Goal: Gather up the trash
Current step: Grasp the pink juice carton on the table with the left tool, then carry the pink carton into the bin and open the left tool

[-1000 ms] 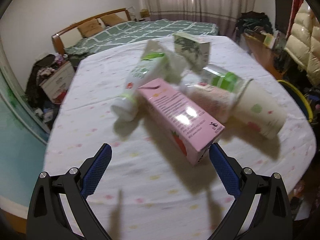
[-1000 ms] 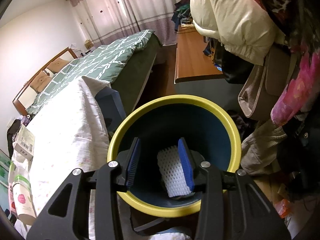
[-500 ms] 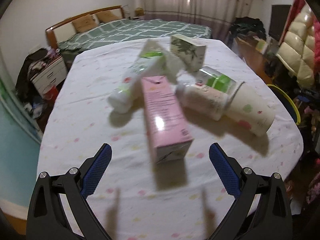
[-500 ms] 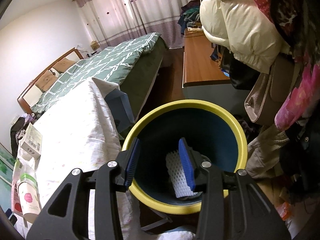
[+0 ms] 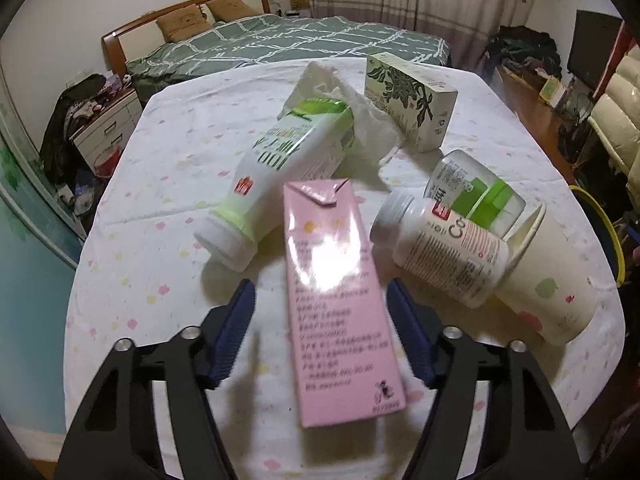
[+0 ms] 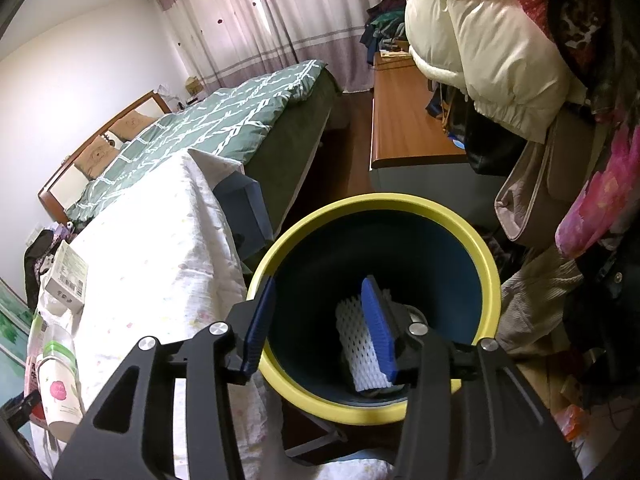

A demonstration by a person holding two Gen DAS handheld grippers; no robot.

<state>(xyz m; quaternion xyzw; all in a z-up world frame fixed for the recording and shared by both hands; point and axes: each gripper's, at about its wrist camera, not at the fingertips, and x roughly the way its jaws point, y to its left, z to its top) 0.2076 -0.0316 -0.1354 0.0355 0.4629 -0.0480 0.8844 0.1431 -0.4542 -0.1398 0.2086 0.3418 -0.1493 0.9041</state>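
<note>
In the left wrist view a pink carton (image 5: 336, 292) lies on the white tablecloth (image 5: 160, 184). My left gripper (image 5: 322, 328) is open, its blue pads on either side of the carton's near half, not touching it. Beyond lie a white-and-green bottle (image 5: 280, 168), a small white bottle (image 5: 444, 252), a clear jar with a green lid (image 5: 476, 192), a paper cup (image 5: 548, 284) and a green-printed box (image 5: 412, 100). In the right wrist view my right gripper (image 6: 320, 324) is open and empty above the yellow-rimmed blue bin (image 6: 476, 240). White foam netting (image 6: 356, 340) lies inside.
A crumpled white bag (image 5: 360, 108) lies behind the bottles. A bed (image 5: 288, 44) stands beyond the table and a nightstand (image 5: 104, 132) to its left. A wooden desk (image 6: 408, 128), coats (image 6: 488, 40) and bags crowd the bin's far side. The bin's rim (image 5: 600, 216) shows beside the table's right edge.
My left gripper has moved in on the pink carton and narrowed, so its pads now flank it. My right gripper has drawn back and up from the bin and opened a little wider.
</note>
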